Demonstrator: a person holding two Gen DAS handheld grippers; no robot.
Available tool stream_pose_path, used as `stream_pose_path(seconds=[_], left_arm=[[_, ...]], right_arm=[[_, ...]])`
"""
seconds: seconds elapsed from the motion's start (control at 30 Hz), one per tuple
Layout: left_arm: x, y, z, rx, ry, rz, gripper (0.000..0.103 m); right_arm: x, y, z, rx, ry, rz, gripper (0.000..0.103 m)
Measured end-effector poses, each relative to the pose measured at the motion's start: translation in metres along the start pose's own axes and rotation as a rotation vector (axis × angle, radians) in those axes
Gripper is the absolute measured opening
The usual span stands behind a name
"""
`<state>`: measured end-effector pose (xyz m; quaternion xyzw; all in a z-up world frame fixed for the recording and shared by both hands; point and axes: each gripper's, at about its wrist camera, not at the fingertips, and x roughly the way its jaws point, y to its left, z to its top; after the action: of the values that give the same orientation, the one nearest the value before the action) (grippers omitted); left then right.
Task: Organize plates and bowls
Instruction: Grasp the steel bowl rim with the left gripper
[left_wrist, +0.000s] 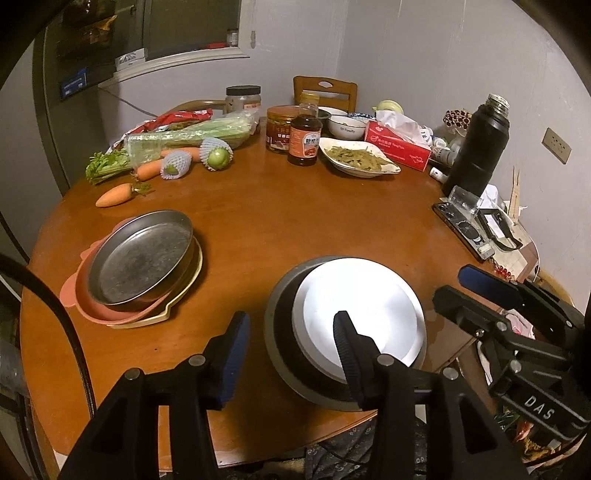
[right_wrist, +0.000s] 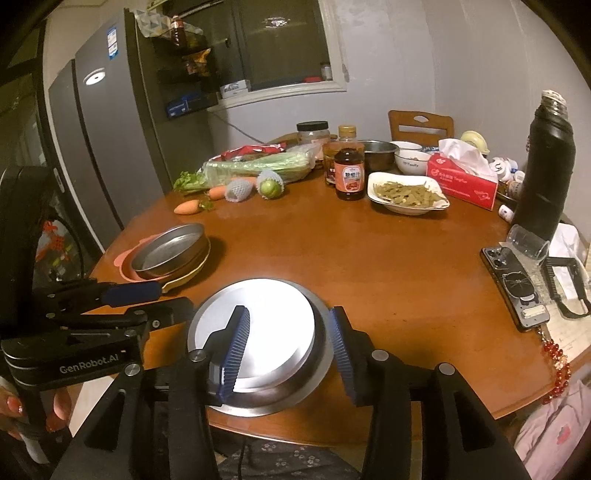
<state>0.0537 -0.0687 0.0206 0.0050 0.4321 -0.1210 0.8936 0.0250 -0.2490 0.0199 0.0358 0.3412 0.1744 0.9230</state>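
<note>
Steel plate (right_wrist: 258, 332) on upturned bowl (right_wrist: 319, 354), near table (left_wrist: 295, 221) edge — left gripper (left_wrist: 291, 350) and right gripper (right_wrist: 288, 354) both parted, nothing clamped. Advice: lift clear without nudging the stack.

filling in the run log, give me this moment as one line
left gripper: open, nothing held | right gripper: open, nothing held | steel plates: stacked upside down at near table edge | metal pan: on pink and cream plates

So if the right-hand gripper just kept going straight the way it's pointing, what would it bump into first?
Most likely the upturned steel plates right below it. The right gripper points down at that stack, its open fingers either side of the stack's right edge without pressing it. Depth is hard to judge, but nothing else lies between.
</note>
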Motion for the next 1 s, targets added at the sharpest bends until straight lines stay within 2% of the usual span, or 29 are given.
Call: stream_pose_path(seconds=[0.57, 1.0], left_arm=[[0.003, 0.017, -0.007, -0.071, 0.019, -0.028, 0.054], [0.019, 0.008, -0.009, -0.073, 0.049, -0.086, 0.056]], right_arm=[[-0.009, -0.013, 0.0, 0.04, -0.005, -0.031, 0.053], [0.013, -0.014, -0.01, 0.043, 0.069, -0.015, 0.056]])
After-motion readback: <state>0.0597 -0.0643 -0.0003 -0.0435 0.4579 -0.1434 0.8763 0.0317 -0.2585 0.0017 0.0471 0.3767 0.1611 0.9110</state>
